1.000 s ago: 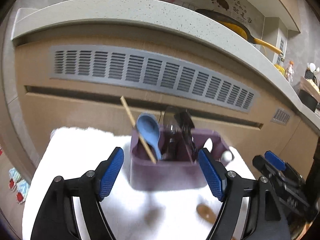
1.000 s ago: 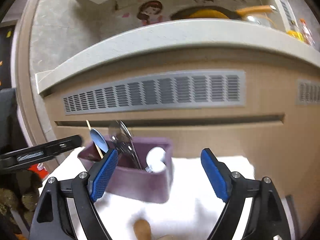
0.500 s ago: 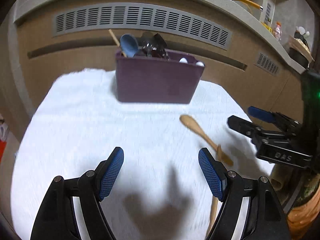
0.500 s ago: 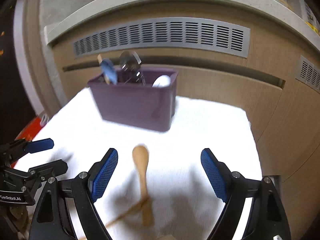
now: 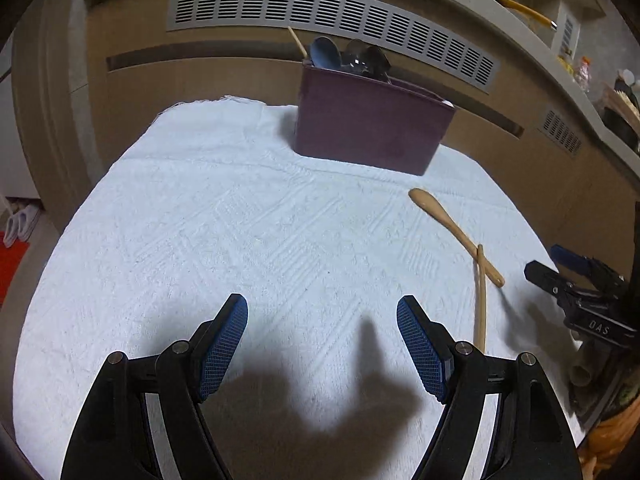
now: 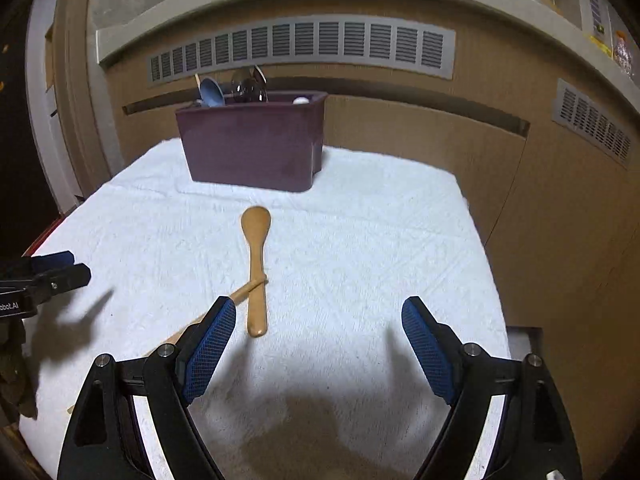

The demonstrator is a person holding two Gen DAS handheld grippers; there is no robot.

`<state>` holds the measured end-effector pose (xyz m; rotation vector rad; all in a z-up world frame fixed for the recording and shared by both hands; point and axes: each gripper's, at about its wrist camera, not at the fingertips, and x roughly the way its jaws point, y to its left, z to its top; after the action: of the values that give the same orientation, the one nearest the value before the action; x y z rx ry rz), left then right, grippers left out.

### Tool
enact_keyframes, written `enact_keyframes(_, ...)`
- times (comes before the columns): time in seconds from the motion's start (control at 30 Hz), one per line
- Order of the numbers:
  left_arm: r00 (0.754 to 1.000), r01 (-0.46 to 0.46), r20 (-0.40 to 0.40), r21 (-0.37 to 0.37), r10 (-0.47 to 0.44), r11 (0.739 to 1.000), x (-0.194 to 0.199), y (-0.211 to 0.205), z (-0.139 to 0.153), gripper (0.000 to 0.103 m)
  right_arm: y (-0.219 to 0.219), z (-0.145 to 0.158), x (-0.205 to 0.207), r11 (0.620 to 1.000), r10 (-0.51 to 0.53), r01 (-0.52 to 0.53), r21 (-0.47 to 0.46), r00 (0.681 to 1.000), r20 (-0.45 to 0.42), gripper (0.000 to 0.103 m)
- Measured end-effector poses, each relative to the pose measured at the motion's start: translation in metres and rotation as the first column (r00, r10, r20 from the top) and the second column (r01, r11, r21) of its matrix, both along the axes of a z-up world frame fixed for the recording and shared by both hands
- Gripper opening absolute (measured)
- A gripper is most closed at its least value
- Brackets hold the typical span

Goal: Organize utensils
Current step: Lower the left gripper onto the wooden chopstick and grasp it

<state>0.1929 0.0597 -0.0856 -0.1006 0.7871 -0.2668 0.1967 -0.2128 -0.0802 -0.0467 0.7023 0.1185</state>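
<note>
Jaws wide, empty: left gripper (image 5: 322,344), right gripper (image 6: 318,346).

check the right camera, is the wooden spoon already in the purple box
No, the wooden spoon lies flat on the white cloth in front of the purple box.

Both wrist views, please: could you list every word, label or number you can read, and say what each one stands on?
"DAS": white letters on the black body of the right gripper, seen from the left wrist view.
"obot.AI": white letters on the black body of the left gripper, seen from the right wrist view; the start is cut off by the picture's edge.
Labels on the bottles on the counter: too small and blurred to read.
</note>
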Motion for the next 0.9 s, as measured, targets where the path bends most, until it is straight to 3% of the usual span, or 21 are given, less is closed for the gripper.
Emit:
enact_keyframes(0.1,0.993,0.117,-0.003,0.094,-0.117,0.989,-0.008,-0.030,0.008,0.077,-0.003,0.001,-0.005,1.000,-0.003,0.003,0.002,1.000,0.009,0.083)
enact_keyframes(0.23,0.952,0.305,-0.060,0.177,-0.299,0.936,-0.009,-0.086,0.014,0.074,-0.010,0.003,-0.011,1.000,-0.018,0.019,0.010,1.000,-0.003,0.083)
enact_keyframes(0.3,0.932,0.363,-0.093,0.188,-0.351,0.913,-0.003,-0.109,0.016,0.049,-0.015,0.002,-0.012,0.999,-0.032,0.032,0.005,0.999,-0.019,0.083)
enact_keyframes(0.33,0.919,0.392,-0.118,0.195,-0.375,0.899,0.002,-0.123,0.017,0.043,-0.019,0.002,-0.014,0.999,-0.042,0.043,0.001,0.999,-0.024,0.083)
enact_keyframes(0.4,0.905,0.422,-0.150,0.192,-0.398,0.886,0.012,-0.139,0.016,0.027,-0.027,0.003,-0.019,0.998,-0.066,0.066,-0.009,0.998,-0.021,0.083)
enact_keyframes(0.47,0.896,0.438,-0.179,0.198,-0.407,0.877,0.024,-0.154,0.016,0.024,-0.035,0.006,-0.025,0.996,-0.083,0.083,-0.011,0.996,-0.011,0.083)
enact_keyframes(0.63,0.881,0.455,-0.250,0.224,-0.401,0.862,0.044,-0.174,0.009,0.024,-0.046,0.011,-0.037,0.996,-0.085,0.085,-0.011,0.996,0.022,0.083)
enact_keyframes(0.9,0.885,0.432,-0.310,0.277,-0.346,0.858,0.054,-0.186,-0.001,0.022,-0.049,0.009,-0.038,0.997,-0.075,0.075,0.003,0.997,0.035,0.083)
